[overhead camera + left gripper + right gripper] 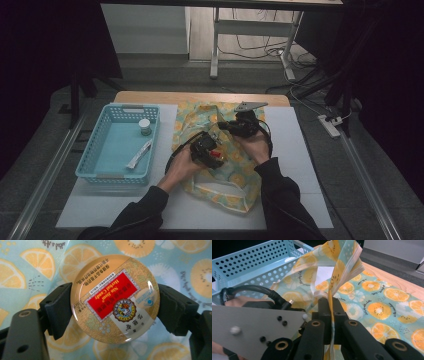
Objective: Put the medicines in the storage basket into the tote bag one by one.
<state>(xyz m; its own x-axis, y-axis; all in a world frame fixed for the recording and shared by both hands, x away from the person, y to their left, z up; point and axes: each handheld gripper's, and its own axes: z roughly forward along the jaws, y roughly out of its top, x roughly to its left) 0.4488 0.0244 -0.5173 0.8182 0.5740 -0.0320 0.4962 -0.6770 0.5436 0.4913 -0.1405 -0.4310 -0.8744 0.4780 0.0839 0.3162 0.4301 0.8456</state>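
Note:
A round herbal candy tin [113, 298] with a red and gold label sits between the pads of my left gripper [115, 307], which is shut on its sides. In the high view that left gripper [212, 152] hovers over the middle of a lemon-print bag [235, 170] with the tin [215, 152] showing red in it. My right gripper [331, 306] is shut on the bag's striped edge [342, 267] and holds it up off the rest of the bag [374, 297]. From above, the right gripper [226, 125] stands just beyond the left one.
A light blue perforated basket [92, 150] stands left of the bag with a small jar [145, 126] and a white tube [140, 154] inside. A white mat [300, 165] covers the wooden table [200, 96]. The basket wall [249, 267] is close by the right gripper.

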